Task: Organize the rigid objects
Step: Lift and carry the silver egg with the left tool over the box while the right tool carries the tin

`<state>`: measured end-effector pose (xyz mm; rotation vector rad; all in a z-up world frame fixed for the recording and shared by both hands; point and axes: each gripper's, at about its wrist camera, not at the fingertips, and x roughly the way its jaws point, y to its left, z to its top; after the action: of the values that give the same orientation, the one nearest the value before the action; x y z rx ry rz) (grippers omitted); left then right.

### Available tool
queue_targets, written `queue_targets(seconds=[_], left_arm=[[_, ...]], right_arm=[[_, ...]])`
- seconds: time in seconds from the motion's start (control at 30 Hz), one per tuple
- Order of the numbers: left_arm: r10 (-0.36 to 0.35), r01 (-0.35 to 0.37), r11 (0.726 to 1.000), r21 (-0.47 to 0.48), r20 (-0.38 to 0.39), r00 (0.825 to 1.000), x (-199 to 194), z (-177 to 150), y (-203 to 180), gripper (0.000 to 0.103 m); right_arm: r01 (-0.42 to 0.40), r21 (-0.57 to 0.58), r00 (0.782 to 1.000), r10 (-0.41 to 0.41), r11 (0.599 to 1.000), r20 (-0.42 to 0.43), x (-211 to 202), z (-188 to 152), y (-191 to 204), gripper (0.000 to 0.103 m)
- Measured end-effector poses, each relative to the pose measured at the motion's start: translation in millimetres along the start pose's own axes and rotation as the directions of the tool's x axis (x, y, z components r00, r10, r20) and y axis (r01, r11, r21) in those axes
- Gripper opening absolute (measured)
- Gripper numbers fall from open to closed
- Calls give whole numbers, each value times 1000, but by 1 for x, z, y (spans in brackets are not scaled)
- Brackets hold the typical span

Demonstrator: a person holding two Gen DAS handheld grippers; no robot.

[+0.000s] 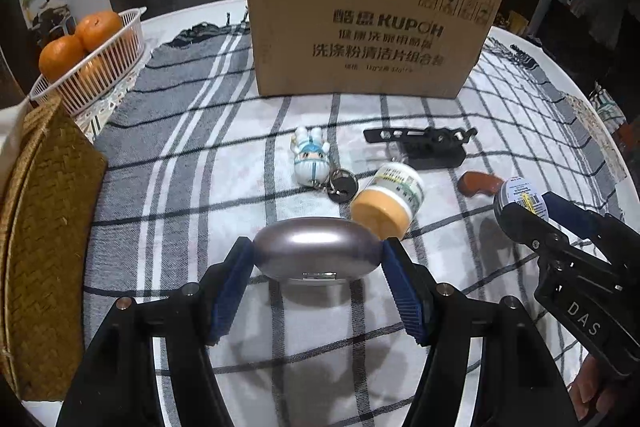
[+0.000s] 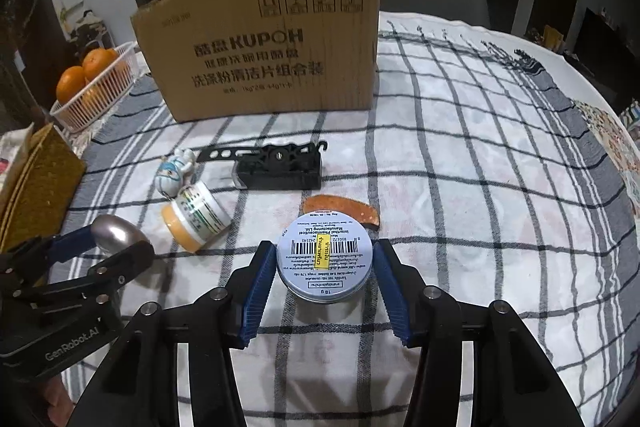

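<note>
A dim room with dark cabinets lies behind a round worktop spread with a grey-and-white checked cloth. A tall cardboard box stands at the far side, and a white basket of oranges sits off to the left beside a woven mat.

My left fingers are clenched on a smooth oval metallic case, the blue pads pressing its two ends; its shadow on the cloth suggests it is just clear of the surface. My right fingers grip a round blue tin by its rim, label and barcode facing me, apparently also raised a little.

Still loose on the cloth between me and the box are a small figurine keychain, a jar with a yellow lid lying on its side, a black tool on its base and a brown curved piece just behind the tin.

I judge this to be the pick-up step done on both sides, with the carry about to follow. The box looks like the likely place to put things, though I cannot see into it. The next move calls for raising both loads well above its tall wall, keeping my hands apart, and holding the slippery case level so it does not squirt out from between the pads.
</note>
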<state>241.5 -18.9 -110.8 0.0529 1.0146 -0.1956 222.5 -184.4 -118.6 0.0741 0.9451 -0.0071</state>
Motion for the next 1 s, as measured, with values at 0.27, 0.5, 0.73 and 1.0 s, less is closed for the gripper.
queue_targets(seconds=[0.27, 0.5, 0.73, 1.0], left_arm=[[6, -7, 1000, 13, 76, 997, -26, 15, -3, 65], [2, -5, 1000, 26, 133, 991, -45, 30, -6, 65], [2, -11, 999, 45, 199, 980, -65, 48, -8, 65], [4, -19, 998, 57, 260, 966, -83, 65, -9, 65]], right_arm=[[-13, -7, 998, 14, 1000, 60, -24, 11, 3, 51], [-24, -7, 993, 25, 1000, 117, -44, 22, 4, 52], [-31, -2, 984, 31, 1000, 174, -61, 37, 4, 52], [-37, -7, 972, 37, 999, 234, -78, 56, 6, 52]])
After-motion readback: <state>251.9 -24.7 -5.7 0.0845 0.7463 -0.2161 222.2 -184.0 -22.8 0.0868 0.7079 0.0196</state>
